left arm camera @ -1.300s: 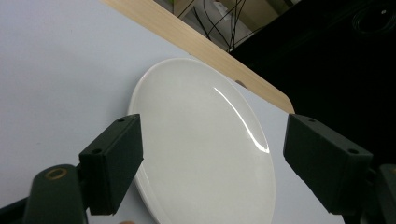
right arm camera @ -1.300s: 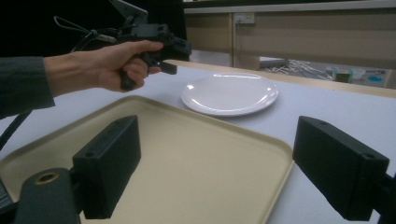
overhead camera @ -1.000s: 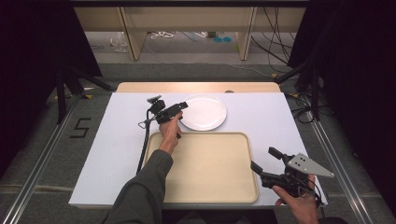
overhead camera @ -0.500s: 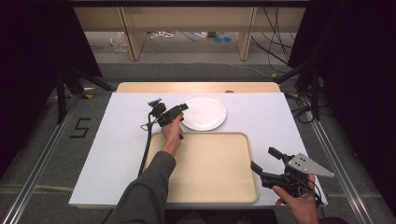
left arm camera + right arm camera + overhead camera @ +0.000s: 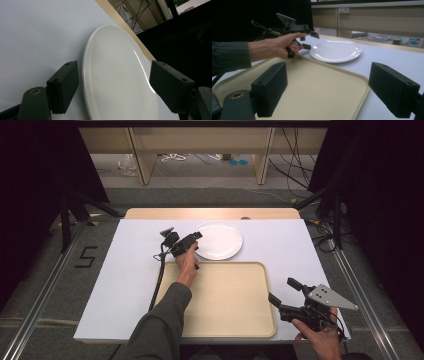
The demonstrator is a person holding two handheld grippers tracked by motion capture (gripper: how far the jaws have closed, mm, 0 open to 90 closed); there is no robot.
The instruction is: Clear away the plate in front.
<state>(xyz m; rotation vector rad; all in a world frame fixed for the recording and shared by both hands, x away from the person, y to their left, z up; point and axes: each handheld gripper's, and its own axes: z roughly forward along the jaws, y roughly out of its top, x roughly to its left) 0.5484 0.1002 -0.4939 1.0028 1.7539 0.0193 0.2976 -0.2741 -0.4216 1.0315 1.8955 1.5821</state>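
A white plate (image 5: 219, 239) lies on the white table top just beyond a beige tray (image 5: 225, 300). My left gripper (image 5: 196, 243) is at the plate's left rim with its jaws open. In the left gripper view the plate (image 5: 117, 75) lies between the two fingers (image 5: 63, 85), and neither pad presses on it. From the right gripper view, the left gripper (image 5: 308, 40) has one jaw above the rim and one beside it. My right gripper (image 5: 281, 290) hovers open over the tray's front right corner and holds nothing. The tray (image 5: 317, 85) spreads out in front of it.
The tray is bare. A wooden strip (image 5: 210, 213) runs along the table's far edge. Beyond it are shelving legs and loose cables on the floor (image 5: 190, 160). Metal rails (image 5: 45, 285) flank the table on both sides.
The left hand has shifted only slightly at the plate's rim. The right hand has stayed where it was.
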